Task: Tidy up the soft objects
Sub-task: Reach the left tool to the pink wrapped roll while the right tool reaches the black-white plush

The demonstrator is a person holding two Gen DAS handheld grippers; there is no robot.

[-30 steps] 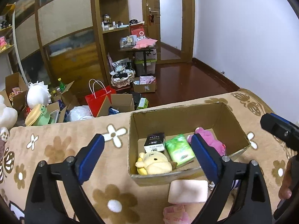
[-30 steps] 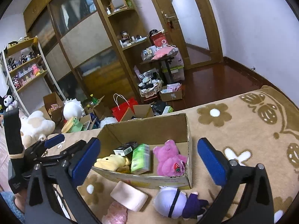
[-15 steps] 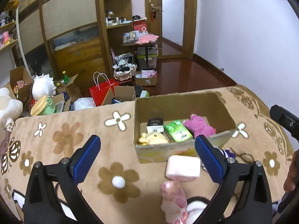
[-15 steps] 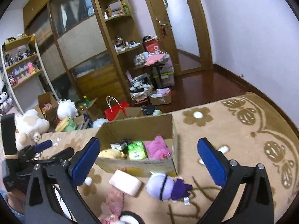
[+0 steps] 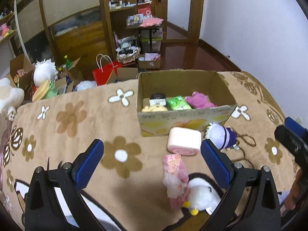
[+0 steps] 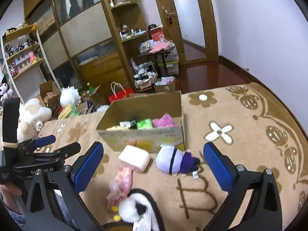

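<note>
The blanket (image 5: 77, 119), tan with brown and white flowers, carries everything. The box (image 5: 184, 113) stands open-topped near its far edge, long axis running left to right. Inside, in a row along the near wall: a yellow plush (image 5: 154, 108) at the left, a black-and-white carton (image 5: 157, 99) behind it, a green pack (image 5: 178, 103) in the middle, a pink plush (image 5: 200, 101) at the right.

In front of the box, the pink-and-white roll cushion (image 5: 183, 141) lies just beside the near wall, long axis left to right, its swirl end facing the near edge. To its right the purple doll (image 6: 173, 161) lies on its side, pale head to the left, dark body pointing right. Nearer, the pink pack (image 5: 176, 177) lies with its long axis running from the cushion toward the near edge, touching the white plush (image 5: 200, 194) with black markings, which lies at the near edge, partly cut off.

The left gripper (image 5: 152, 165) is spread wide, holding nothing, above the blanket before the cushion. The right gripper (image 6: 154, 167) is likewise wide and empty, above the cushion and doll.
</note>
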